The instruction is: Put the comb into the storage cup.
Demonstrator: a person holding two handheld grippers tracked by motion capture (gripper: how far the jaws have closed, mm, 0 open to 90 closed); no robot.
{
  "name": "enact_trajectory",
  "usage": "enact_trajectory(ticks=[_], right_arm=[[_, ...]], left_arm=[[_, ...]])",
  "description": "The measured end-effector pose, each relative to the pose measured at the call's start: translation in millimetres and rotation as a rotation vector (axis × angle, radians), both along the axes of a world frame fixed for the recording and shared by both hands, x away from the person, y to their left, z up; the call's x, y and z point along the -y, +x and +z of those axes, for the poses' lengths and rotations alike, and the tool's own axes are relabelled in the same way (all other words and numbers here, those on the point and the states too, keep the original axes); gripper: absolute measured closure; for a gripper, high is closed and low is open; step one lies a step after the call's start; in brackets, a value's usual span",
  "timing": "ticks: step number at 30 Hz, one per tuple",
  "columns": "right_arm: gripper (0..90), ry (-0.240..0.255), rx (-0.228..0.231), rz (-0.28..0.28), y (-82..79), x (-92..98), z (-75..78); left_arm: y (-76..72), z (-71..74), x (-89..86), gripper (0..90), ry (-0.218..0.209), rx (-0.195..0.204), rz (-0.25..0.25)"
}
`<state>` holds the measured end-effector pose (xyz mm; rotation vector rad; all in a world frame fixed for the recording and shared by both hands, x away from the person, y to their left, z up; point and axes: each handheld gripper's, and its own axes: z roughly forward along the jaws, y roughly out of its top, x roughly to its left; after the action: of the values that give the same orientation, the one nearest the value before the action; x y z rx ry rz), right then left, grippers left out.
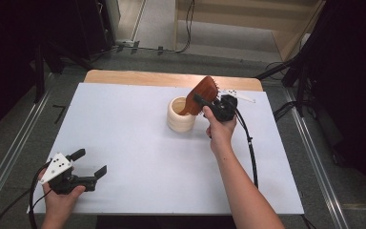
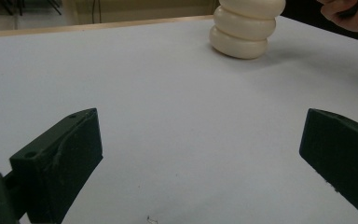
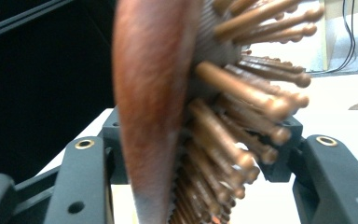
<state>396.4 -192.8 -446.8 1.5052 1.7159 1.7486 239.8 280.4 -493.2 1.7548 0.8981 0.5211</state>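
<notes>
A white-covered wooden table (image 1: 124,133) is seen from above, with a cream, ribbed, ring-stacked cup (image 1: 181,115) standing upright near its far middle. A reddish-brown wooden paddle hairbrush (image 1: 201,94) with wooden bristle pins is leaned into the cup, handle end down inside the mouth and the broad head raised and tilted toward the right. The right gripper (image 1: 205,106) is held just beside the cup at the brush's head. In the right gripper view the brush (image 3: 168,116) is seen between the two black jaws, which stand slightly apart from it on both sides, so the grip appears to be loosened, probably so that the brush is left resting in the cup. The left gripper (image 1: 91,164) is kept low over the near left corner of the table, well apart from the cup, its jaws spread wide with nothing between them; it seems to be parked out of the way. The cup (image 2: 244,28) is also visible in the left gripper view.
</notes>
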Motion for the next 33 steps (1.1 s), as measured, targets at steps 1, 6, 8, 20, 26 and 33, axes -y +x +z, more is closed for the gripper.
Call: enact_trajectory(ticks=[1,6,8,20,26,33], right_arm=[[38.4,0.003,0.000,0.002,0.2,0.7,0.0],[29.3,0.029,-0.003,0.018,1.1,3.6,0.7],[26.2,0.037,-0.014,0.029,1.8,4.1,0.2],[0.0,0.004,0.031,0.060,-1.7,3.1,10.3],[0.0,-0.027,0.023,0.057,-2.9,3.0,13.0],[0.0,-0.061,0.036,0.066,-8.1,4.2,17.2]], left_arm=[[0.0,0.0,0.0,0.0,0.000,0.000,0.000],[-0.1,0.1,0.3,0.0,0.007,-0.001,0.001],[-0.2,0.1,0.4,0.0,0.004,-0.001,0.001],[-0.4,0.2,0.5,0.0,0.006,-0.002,0.002],[-0.4,0.2,0.5,0.0,0.005,-0.001,0.002],[-0.2,0.0,0.5,0.0,0.000,0.001,-0.001]])
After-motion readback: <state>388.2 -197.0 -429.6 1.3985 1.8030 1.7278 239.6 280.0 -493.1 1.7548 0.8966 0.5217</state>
